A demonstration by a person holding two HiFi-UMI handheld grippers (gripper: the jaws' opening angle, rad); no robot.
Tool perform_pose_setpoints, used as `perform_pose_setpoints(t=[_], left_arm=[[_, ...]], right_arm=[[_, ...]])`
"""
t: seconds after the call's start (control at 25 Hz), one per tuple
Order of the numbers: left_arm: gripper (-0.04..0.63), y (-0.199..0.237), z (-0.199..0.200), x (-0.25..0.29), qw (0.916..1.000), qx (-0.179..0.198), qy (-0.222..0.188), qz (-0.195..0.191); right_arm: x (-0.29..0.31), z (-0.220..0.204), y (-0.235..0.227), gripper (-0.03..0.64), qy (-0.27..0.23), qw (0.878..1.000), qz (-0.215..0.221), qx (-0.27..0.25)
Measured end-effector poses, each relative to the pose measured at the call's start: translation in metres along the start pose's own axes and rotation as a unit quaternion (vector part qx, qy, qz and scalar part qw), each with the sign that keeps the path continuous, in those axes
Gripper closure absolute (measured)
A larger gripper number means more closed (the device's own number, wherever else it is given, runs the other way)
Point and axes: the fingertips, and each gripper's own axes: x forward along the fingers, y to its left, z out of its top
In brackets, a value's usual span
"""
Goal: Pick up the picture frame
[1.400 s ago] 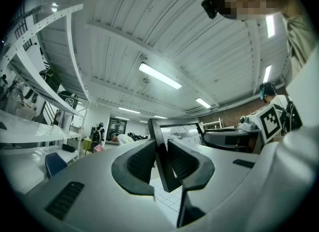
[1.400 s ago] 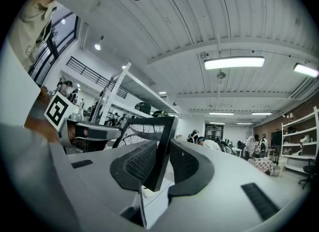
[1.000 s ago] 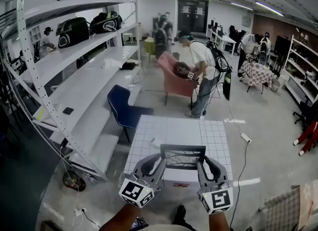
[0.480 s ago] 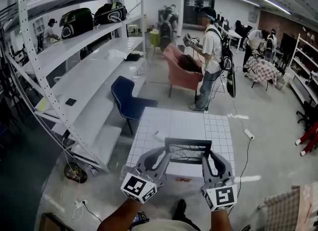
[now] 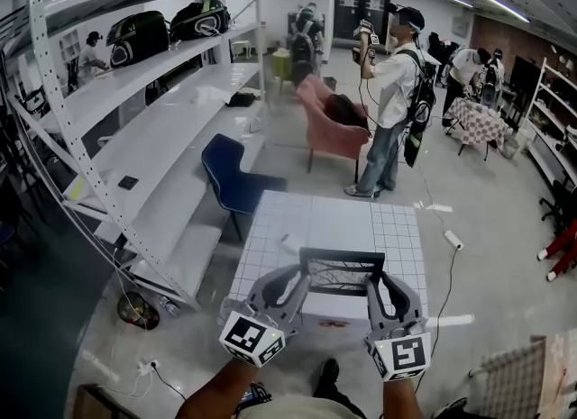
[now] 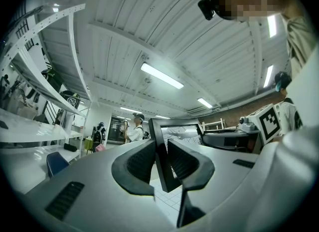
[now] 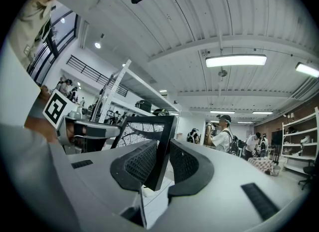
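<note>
A black picture frame [image 5: 341, 272] with a branch drawing is held up over the near end of the white gridded table [image 5: 315, 219]. My left gripper [image 5: 302, 279] is shut on its left edge and my right gripper [image 5: 371, 284] on its right edge. In the left gripper view the frame's edge [image 6: 158, 141] stands upright between the dark ribbed pads of the left gripper [image 6: 162, 168]. In the right gripper view the frame [image 7: 160, 141] is clamped the same way in the right gripper [image 7: 162, 165], and the other gripper shows beyond it.
White metal shelving [image 5: 135, 138] runs along the left, with a blue chair [image 5: 230, 183] between it and the table. A person [image 5: 392, 93] stands by a pink armchair [image 5: 329, 133] further back. A power strip and cable [image 5: 451, 241] lie on the floor at the right.
Both grippers and the frame have stayed put. The person by the pink armchair has straightened up and raised hand-held grippers.
</note>
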Motion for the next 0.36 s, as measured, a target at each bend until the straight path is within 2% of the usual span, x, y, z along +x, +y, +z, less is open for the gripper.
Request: perform_pose_setpoints(t=[0.36], left_arm=[[0.529, 0.004, -0.009, 0.011, 1.0, 0.0, 0.004, -0.002]], right_arm=[[0.008, -0.011, -0.008, 0.529, 0.003, 1.0, -0.002, 0.003]])
